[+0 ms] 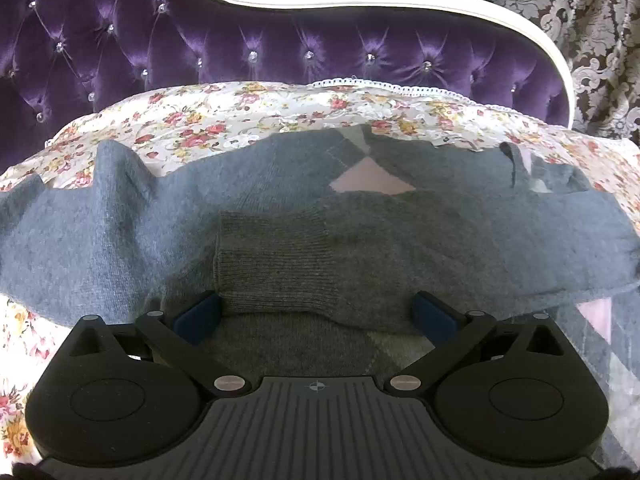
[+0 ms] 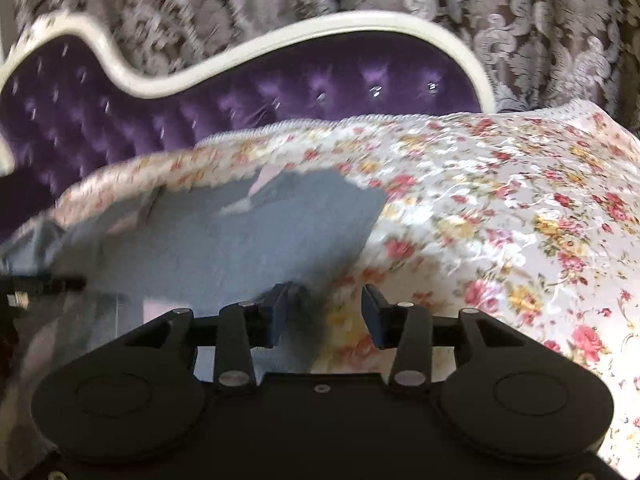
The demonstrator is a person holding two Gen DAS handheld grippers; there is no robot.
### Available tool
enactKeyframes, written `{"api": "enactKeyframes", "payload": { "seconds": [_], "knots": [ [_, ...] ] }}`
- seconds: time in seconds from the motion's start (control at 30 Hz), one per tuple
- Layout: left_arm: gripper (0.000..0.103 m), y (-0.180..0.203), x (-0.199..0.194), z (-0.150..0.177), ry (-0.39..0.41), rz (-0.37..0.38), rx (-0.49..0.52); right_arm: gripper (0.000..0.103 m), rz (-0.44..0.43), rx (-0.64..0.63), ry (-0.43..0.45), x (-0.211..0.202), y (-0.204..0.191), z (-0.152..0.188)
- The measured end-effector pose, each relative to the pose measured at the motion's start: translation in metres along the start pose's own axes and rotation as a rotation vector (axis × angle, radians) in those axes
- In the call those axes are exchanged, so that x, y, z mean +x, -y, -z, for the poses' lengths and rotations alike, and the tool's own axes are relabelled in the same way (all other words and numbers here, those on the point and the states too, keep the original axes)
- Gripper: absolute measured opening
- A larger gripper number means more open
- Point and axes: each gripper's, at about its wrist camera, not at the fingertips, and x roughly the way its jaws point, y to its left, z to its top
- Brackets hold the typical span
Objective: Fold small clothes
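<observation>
Here, a grey knitted wool sweater with pale pink diamond patches [image 1: 280, 200] lies spread across a floral-print bedspread [image 1: 240, 116], directly ahead of both grippers, with a tufted purple velvet headboard [image 1: 280, 52] beyond. The likeliest trouble, judging from this moment, is the sleeve sliding off the body or bunching, since the soft knit lies loose with nothing pinning it. The sweater looks thick and slightly fuzzy, its edges rumpled, one sleeve laid across the front. The ribbed grey cuff [image 1: 272, 264] of that sleeve sits just ahead of the left gripper [image 1: 316, 312], whose jaws stand wide apart, holding nothing. The right gripper [image 2: 324, 312], blurred, is released too, parted just beside the sweater's nearest edge, over bare bedspread.
</observation>
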Motion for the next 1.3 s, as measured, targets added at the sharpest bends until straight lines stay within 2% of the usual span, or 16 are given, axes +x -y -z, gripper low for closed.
{"api": "enactKeyframes", "payload": {
  "seconds": [0.17,0.27,0.33,0.5,0.6,0.67,0.7,0.73,0.83,1.0,1.03,1.2,1.3],
  "knots": [
    [0.103,0.0,0.0,0.0,-0.001,0.0,0.0,0.051,0.033,0.017,0.003,0.02,-0.001,-0.003],
    [0.103,-0.001,0.0,0.0,-0.002,0.003,0.001,0.05,0.142,0.062,0.002,0.028,0.014,0.0],
    [0.103,-0.001,0.0,0.001,0.001,0.006,0.002,0.05,0.125,0.11,0.015,0.023,0.026,0.003],
    [0.103,0.0,0.0,0.0,0.004,0.001,0.002,0.053,0.121,0.063,-0.002,0.006,0.02,0.006],
    [0.103,0.0,0.0,0.0,0.004,0.001,0.004,0.056,0.104,0.076,0.039,-0.008,0.017,0.002],
    [0.103,0.0,0.0,0.0,0.004,0.0,0.003,0.064,0.099,0.077,0.081,-0.011,0.013,-0.004],
    [0.103,0.0,-0.001,0.0,0.004,0.0,0.004,0.074,0.09,0.078,0.101,-0.011,0.011,-0.008],
    [0.103,0.0,-0.001,0.0,0.004,0.0,0.003,0.078,0.082,0.077,0.107,-0.008,0.01,-0.013],
    [0.103,-0.001,-0.001,0.001,0.005,0.002,0.004,0.078,0.095,0.063,0.094,0.009,0.004,-0.021],
    [0.103,-0.002,-0.001,0.003,0.02,0.006,0.008,0.079,0.158,0.068,-0.016,0.041,0.007,-0.005],
    [0.103,-0.001,-0.001,0.004,0.024,0.006,0.007,0.081,0.154,0.065,0.012,0.039,0.008,-0.001],
    [0.103,0.001,-0.001,0.005,0.034,-0.005,0.015,0.082,0.158,0.08,0.0,0.03,0.008,-0.007],
    [0.103,-0.001,-0.001,0.002,0.014,0.008,0.024,0.082,0.141,0.078,0.052,0.011,-0.001,-0.016]
  ]
}}
